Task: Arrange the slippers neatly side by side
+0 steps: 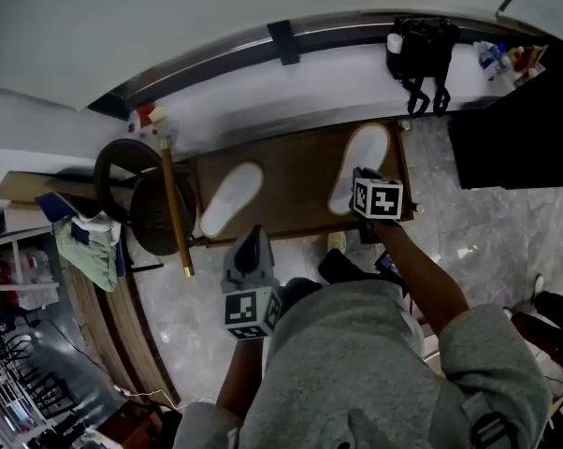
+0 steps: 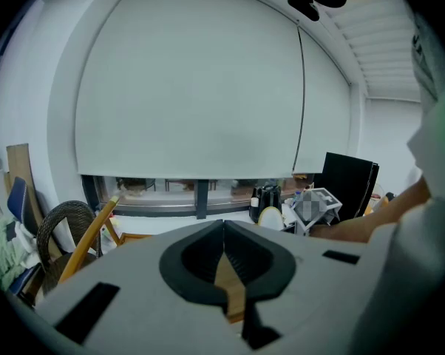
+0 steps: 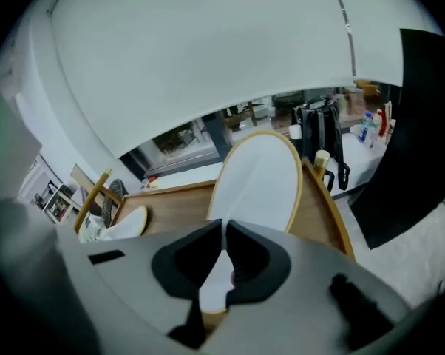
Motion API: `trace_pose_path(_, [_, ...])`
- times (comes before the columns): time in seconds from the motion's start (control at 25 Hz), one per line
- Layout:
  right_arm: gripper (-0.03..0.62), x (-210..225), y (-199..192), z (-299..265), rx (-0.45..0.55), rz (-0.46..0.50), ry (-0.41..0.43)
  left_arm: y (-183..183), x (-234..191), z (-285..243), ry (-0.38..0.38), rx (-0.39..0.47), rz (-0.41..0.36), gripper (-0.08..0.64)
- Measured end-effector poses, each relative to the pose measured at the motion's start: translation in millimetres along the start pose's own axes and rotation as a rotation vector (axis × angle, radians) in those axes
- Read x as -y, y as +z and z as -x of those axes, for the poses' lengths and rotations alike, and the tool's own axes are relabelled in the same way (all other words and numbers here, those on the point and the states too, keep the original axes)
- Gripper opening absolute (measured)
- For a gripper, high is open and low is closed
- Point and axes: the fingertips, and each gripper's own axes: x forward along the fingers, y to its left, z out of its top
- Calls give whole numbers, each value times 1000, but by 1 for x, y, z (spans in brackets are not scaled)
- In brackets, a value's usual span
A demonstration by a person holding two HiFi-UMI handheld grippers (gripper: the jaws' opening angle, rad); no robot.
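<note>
The slippers (image 1: 232,198) are white with tan rims, the table (image 1: 300,181) brown.

Nothing readable here, honestly. The only print-like stuff is the black-and-white square patterns on one marker cube (image 1: 252,312) low in the head view and on the other marker cube (image 1: 377,198) further up. Those are just blocky patterns, not letters or numbers. The bottles (image 1: 495,56) at the top right are way too small and blurry to make out any print on them.
</note>
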Motion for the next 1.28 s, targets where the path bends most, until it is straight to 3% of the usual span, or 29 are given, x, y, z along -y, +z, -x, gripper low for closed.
trace_pose_path(0.24, [37, -34, 5, 20, 2, 34, 122, -2, -2, 3, -1, 5, 16, 15])
trace_pose_path(0.48, [37, -53, 5, 39, 4, 60, 154, -4, -3, 7, -10, 17, 21, 15])
trace_pose_path(0.72, [37, -66, -17, 48, -72, 83, 188, -10, -3, 12, -16, 21, 37, 15])
trace_pose_path(0.96, [37, -69, -45, 27, -168, 94, 170, -13, -11, 22, 7, 24, 52, 15])
trace_pose_path(1.28, [37, -71, -65, -30, -291, 240, 116, -22, -35, 41, 93, 17, 85, 15])
